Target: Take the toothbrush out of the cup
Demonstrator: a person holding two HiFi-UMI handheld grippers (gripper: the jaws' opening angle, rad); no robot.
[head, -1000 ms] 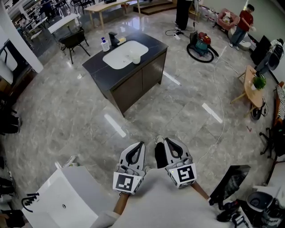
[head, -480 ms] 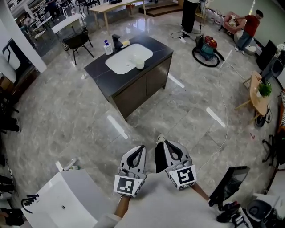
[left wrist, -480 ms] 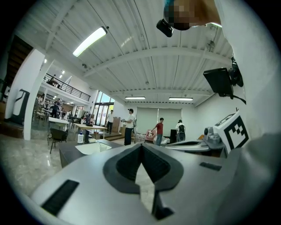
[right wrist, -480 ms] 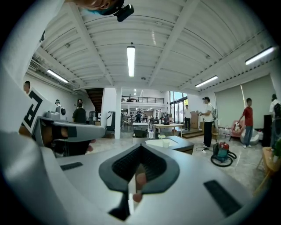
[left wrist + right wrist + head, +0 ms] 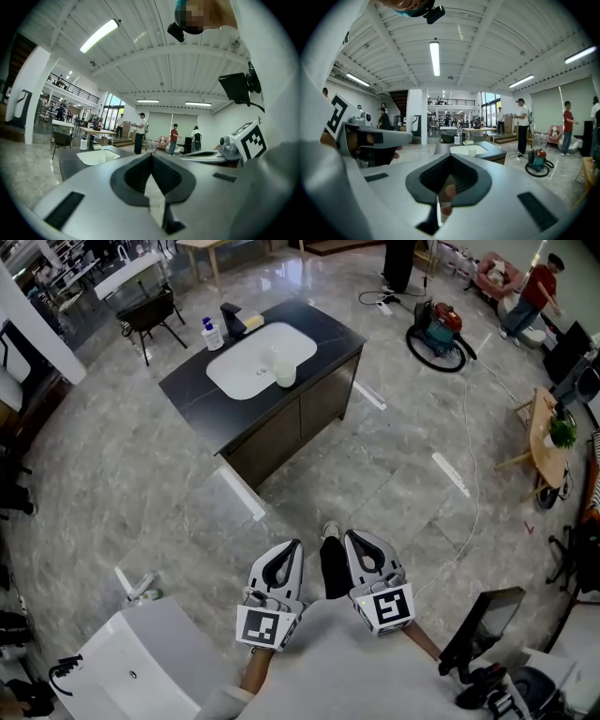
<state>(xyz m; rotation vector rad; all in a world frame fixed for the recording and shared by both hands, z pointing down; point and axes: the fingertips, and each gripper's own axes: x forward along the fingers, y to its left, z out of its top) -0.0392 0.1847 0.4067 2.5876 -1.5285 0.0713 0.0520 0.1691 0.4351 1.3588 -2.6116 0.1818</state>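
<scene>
A pale cup [image 5: 284, 374] stands on the right rim of the white sink basin [image 5: 246, 364], far ahead on a dark island counter. A thin toothbrush handle seems to stick up from it, too small to be sure. The cup [image 5: 472, 151] also shows small in the right gripper view, beyond the jaw tips. My left gripper [image 5: 298, 544] and right gripper [image 5: 350, 534] are held side by side close to my body, over the floor and well short of the island. Both are shut with nothing between the jaws [image 5: 151, 154] [image 5: 451, 156].
A soap bottle [image 5: 213, 336] and a black tap [image 5: 232, 320] stand at the basin's far side. A vacuum cleaner [image 5: 441, 334] with a cable lies right of the island. A white cabinet [image 5: 141, 662] is at lower left, a small wooden table [image 5: 544, 432] at right. People stand far off.
The view has shifted across the floor and the island now sits a little closer and further left. Both grippers keep their place side by side, still shut.
</scene>
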